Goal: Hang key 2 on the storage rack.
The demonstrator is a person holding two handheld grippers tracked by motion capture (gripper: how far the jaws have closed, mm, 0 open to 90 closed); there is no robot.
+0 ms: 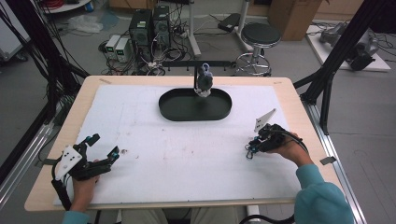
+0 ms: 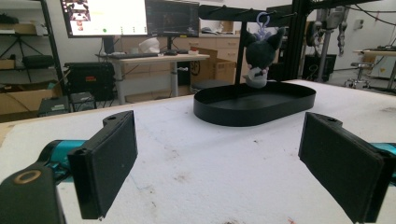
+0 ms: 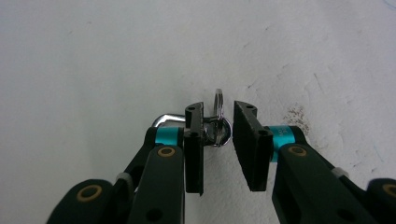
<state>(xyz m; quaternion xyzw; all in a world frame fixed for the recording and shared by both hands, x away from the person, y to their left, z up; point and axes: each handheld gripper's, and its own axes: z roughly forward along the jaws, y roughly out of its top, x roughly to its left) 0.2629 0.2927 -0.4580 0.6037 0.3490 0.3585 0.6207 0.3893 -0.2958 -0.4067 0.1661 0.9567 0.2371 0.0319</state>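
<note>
White padded surface point(image 1: 187, 154) bare around my right tool point(image 3: 218, 135). Tool jaws nearly together, straddling small silver metal key ring point(image 3: 218, 127) lying there, not yet pinching. Advise: centre ring, squeeze squarely. Left tool point(image 2: 219, 163) spread, idle.

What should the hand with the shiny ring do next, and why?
Probably squeeze the right gripper a little more. The metal key ring sits between its jaws on the white table cover, touching one pad, with a gap left beside the other, so it isn't gripped yet.
</note>
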